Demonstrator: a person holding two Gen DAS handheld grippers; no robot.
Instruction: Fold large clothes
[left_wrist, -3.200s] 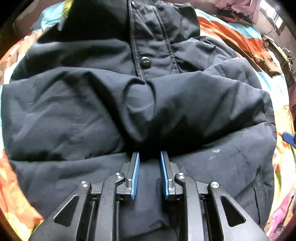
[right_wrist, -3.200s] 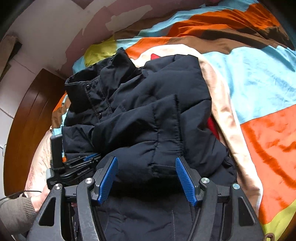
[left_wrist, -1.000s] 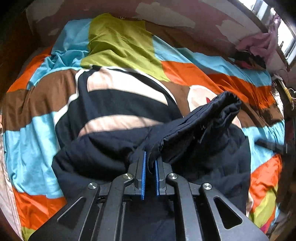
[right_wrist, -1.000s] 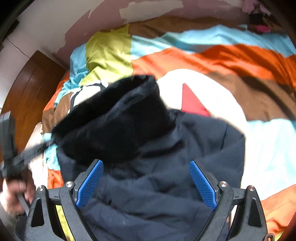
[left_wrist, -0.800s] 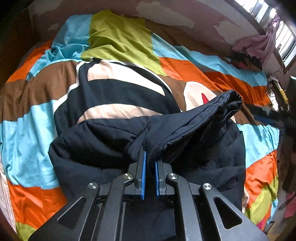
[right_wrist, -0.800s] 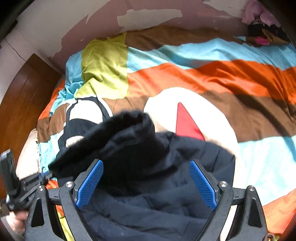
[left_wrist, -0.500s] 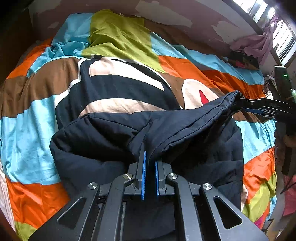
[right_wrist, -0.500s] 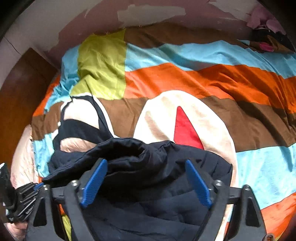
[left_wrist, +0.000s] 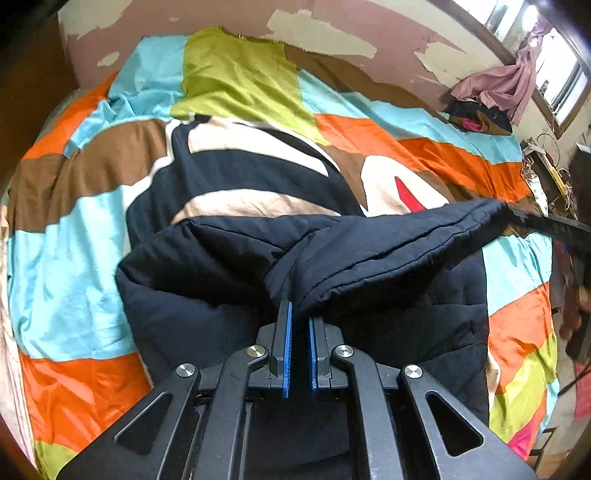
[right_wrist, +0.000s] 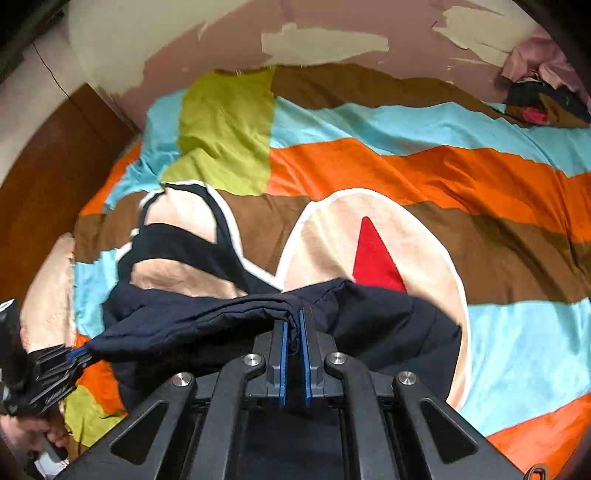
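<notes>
A large dark navy padded jacket (left_wrist: 207, 280) lies bunched on the bed, its upper edge lifted and stretched between both grippers. My left gripper (left_wrist: 298, 308) is shut on one end of that edge. My right gripper (right_wrist: 292, 315) is shut on the other end of the jacket (right_wrist: 388, 325). The right gripper also shows at the right of the left wrist view (left_wrist: 546, 223), holding the edge taut. The left gripper shows at the lower left of the right wrist view (right_wrist: 55, 369). The lower part of the jacket is hidden behind the gripper bodies.
The bed is covered by a colourful patchwork blanket (left_wrist: 240, 77) in orange, blue, green and brown. A peeling wall (right_wrist: 325, 40) runs behind it. A pile of clothes (left_wrist: 491, 96) sits at the far right under a window. A wooden headboard (right_wrist: 48, 162) is at the left.
My right gripper has closed from wide open onto the jacket's edge. The lifted fold has been pulled out straighter between the two grippers. The left gripper has stayed shut on the jacket.
</notes>
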